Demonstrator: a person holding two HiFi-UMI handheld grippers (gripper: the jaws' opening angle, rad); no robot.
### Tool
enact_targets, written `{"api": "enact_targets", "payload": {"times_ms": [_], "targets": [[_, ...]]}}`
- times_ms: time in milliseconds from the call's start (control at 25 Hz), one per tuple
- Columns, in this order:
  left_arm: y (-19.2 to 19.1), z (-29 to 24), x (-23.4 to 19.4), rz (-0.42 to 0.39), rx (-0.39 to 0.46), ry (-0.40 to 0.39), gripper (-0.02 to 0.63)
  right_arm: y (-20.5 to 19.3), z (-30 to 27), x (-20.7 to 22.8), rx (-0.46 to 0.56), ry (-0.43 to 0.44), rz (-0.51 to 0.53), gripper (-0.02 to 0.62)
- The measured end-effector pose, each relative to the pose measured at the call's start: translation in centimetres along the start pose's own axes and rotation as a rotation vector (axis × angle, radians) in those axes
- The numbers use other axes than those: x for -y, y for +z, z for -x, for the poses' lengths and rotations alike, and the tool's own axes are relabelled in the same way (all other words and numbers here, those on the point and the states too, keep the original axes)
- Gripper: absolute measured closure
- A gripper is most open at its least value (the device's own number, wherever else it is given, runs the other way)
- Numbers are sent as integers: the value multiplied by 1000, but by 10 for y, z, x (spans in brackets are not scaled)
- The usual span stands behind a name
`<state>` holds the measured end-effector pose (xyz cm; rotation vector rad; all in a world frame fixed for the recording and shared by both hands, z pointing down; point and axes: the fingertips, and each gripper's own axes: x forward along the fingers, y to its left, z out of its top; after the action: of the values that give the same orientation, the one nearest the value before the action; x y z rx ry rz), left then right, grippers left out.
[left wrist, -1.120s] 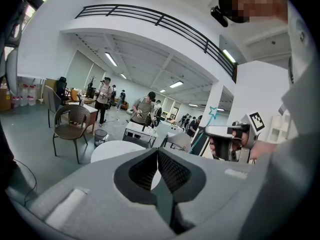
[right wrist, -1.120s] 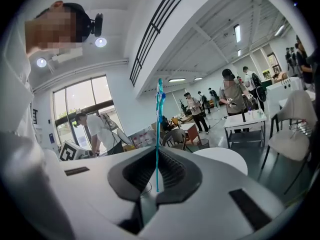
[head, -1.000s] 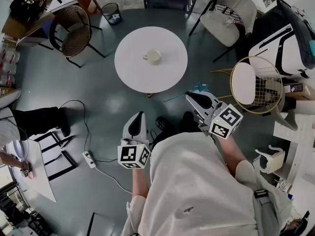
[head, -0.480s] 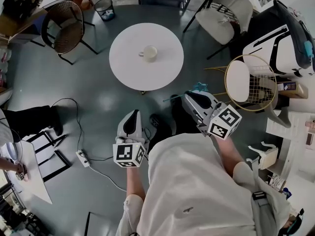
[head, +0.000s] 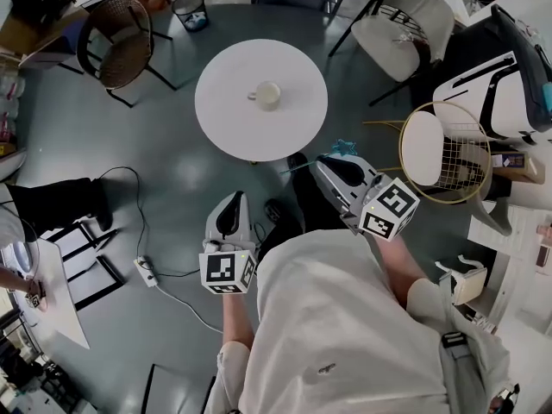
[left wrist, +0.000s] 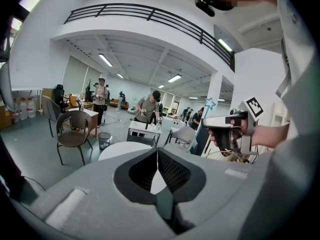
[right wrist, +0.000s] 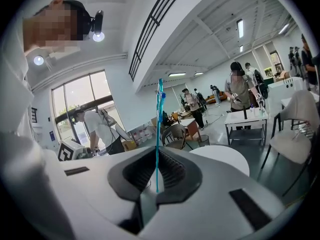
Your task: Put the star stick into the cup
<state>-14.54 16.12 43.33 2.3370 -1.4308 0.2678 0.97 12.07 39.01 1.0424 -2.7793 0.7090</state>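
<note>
White-shelled, the left gripper (head: 235,201) is held low and close in front of the person's body, forearm tucked in, nose pointing toward the round table (head: 224,128). Its jaws are pressed together with nothing between them. The cup (head: 268,95) sits near the table's middle. Further right, the right gripper (head: 323,164) reaches further forward on a bent arm, angled at the table's near edge, pinching the blue star stick (head: 345,149), well apart from the cup.

round white table (head: 226,128) on the grey floor (head: 164,179), one pale cup (head: 268,95) near its middle
</note>
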Motion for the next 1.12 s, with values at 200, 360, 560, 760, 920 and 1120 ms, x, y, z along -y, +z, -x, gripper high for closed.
{"api": "enact_targets", "payload": {"times_ms": [200, 360, 560, 760, 920, 1120], "targets": [[7, -15, 4, 0, -4, 36, 595, 14, -13, 18, 3, 50, 4, 574], [17, -33, 11, -1, -4, 57, 595, 24, -23, 34, -10, 102, 15, 574], [36, -61, 19, 5, 17, 72, 595, 40, -41, 61, -20, 142, -12, 574], [48, -85, 16, 9, 20, 115, 595, 57, -66, 79, -30, 210, -16, 574], [56, -103, 13, 24, 26, 151, 595, 71, -84, 96, -33, 250, -18, 574], [65, -124, 11, 45, 23, 186, 595, 79, -102, 124, -53, 258, -38, 572]]}}
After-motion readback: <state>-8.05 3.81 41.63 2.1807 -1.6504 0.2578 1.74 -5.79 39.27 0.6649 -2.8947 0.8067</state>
